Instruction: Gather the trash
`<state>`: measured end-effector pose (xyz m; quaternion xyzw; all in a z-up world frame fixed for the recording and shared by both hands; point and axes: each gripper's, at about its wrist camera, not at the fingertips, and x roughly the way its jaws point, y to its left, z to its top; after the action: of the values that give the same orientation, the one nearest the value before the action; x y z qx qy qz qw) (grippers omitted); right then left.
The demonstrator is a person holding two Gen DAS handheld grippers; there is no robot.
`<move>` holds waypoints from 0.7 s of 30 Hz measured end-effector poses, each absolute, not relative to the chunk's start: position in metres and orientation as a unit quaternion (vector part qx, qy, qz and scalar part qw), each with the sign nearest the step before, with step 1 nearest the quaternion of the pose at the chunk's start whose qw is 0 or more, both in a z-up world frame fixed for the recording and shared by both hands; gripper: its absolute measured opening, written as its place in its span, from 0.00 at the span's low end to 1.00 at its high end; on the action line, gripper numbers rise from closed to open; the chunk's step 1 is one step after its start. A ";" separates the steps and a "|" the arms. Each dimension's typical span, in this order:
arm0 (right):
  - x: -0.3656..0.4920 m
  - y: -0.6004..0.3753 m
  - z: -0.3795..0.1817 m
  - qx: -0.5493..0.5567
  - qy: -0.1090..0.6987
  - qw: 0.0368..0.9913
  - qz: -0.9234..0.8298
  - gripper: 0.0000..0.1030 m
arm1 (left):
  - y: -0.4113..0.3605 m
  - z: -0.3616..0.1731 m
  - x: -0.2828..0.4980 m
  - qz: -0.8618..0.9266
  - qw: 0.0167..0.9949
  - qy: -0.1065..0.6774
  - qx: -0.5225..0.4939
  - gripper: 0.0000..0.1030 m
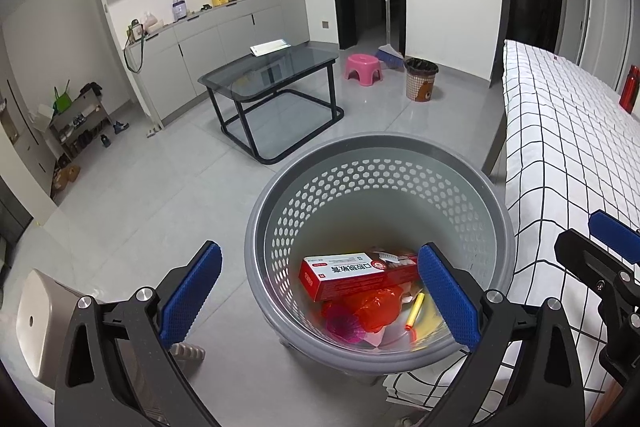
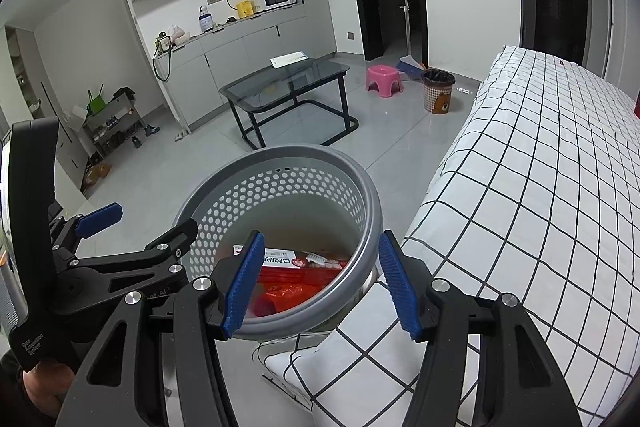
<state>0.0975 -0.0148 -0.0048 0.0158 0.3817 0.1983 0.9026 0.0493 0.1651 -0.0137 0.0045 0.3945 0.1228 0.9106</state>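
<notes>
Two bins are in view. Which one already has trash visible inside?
The grey perforated bin under the claws, holding a red box. The patterned bin by the far wall shows only its black liner.

Both wrist views look down into basket (image 1: 378, 163).

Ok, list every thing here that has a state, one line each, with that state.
grey basket: upright, holding trash
red box: lying inside the basket
left gripper: open, empty, astride the basket's near rim
right gripper: open, empty, astride the basket's rim
patterned bin: upright, dark liner in
pink stool: upright on the floor
broom: leaning at the doorway
</notes>
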 end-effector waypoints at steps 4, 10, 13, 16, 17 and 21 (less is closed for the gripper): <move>0.098 -0.015 -0.004 0.017 0.382 0.903 0.198 0.55 | 0.165 -0.013 0.048 0.124 0.912 0.392 0.004 0.94; 0.098 -0.015 -0.004 0.016 0.381 0.903 0.198 0.55 | 0.166 -0.010 0.046 0.126 0.913 0.387 0.004 0.94; 0.098 -0.016 -0.005 0.016 0.382 0.903 0.198 0.55 | 0.166 -0.010 0.046 0.126 0.913 0.387 0.003 0.94; 0.098 -0.017 -0.003 0.016 0.381 0.903 0.198 0.55 | 0.166 -0.009 0.046 0.127 0.913 0.388 0.004 0.94; 0.098 -0.016 -0.003 0.016 0.381 0.903 0.198 0.55 | 0.166 -0.009 0.046 0.128 0.913 0.388 0.004 0.94; 0.098 -0.016 -0.004 0.016 0.381 0.903 0.198 0.55 | 0.165 -0.009 0.046 0.127 0.913 0.387 0.004 0.94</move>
<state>0.0975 -0.0164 -0.0038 0.0160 0.3813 0.1978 0.9029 0.0461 0.1652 -0.0092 0.0036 0.3867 0.1269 0.9134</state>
